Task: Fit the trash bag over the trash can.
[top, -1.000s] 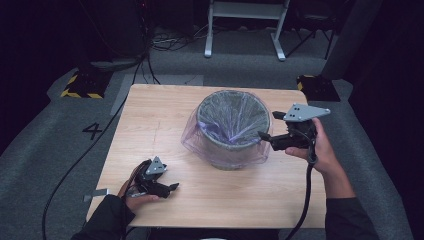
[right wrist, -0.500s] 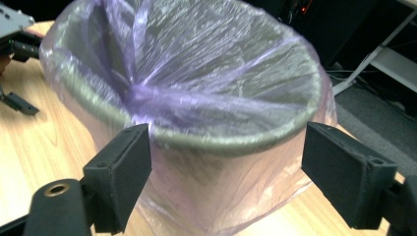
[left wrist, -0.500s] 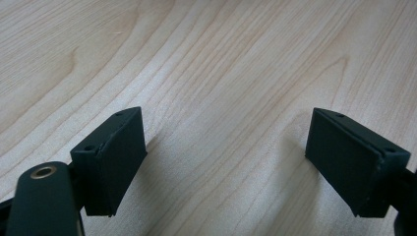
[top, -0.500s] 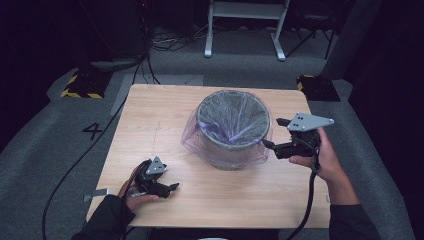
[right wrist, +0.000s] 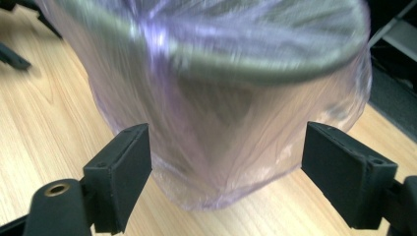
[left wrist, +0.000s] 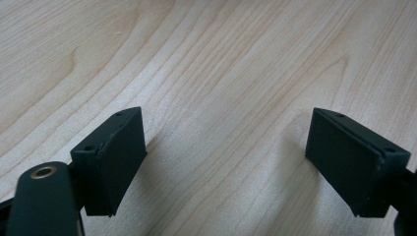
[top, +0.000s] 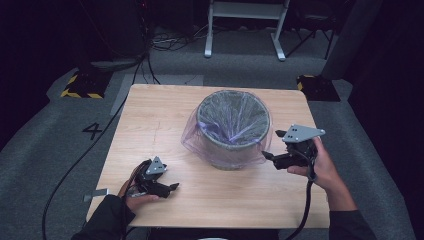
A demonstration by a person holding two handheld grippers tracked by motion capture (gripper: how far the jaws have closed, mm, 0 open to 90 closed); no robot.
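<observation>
High view showed the round grey bin (top: 233,127), lined with translucent purple plastic, just beside the right gripper (top: 267,156). Its jaws gaped. The left gripper (top: 172,187), well apart, gaped too.

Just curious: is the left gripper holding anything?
No, the left gripper has its black jaws spread apart over bare light wooden table.

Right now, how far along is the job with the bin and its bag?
Done: the purple bag already lines the bin and drapes outside it. In hand: the right hand-held gripper faces the draped plastic, jaws open, gripping nothing. The left hand-held gripper rests open on the table. Left: any grasp of the bag.
</observation>
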